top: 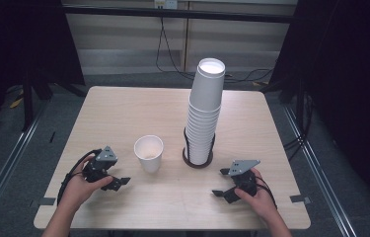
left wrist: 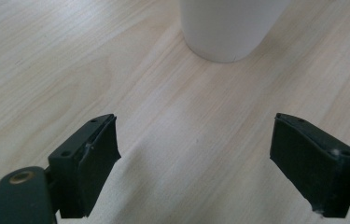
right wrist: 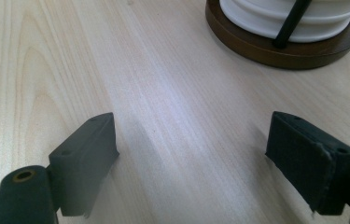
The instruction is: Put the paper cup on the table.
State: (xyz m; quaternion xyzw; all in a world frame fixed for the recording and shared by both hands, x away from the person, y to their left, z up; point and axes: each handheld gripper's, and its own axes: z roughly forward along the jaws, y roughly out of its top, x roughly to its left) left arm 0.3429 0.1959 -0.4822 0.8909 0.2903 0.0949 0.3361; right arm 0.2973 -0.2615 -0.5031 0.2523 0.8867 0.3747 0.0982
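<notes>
A single white paper cup (top: 149, 153) stands upright on the wooden table (top: 123, 113), left of centre. To its right a tall stack of white cups (top: 204, 113) leans in a dark holder with a round brown base (top: 197, 163). My left gripper (top: 116, 183) lies low by the front left, just left of the single cup, open and empty. In the left gripper view the cup's foot (left wrist: 228, 28) stands ahead of the open left gripper (left wrist: 193, 123). My right gripper (top: 221, 182) rests front right, open and empty. The right gripper view has the base (right wrist: 284, 51) ahead of the right gripper (right wrist: 191, 121).
The table's front edge (top: 172, 228) runs close under both hands. Dark frame posts (top: 27, 94) stand at the left, with black curtains and floor cables (top: 172, 59) beyond the far edge. Bare wood lies between the two grippers.
</notes>
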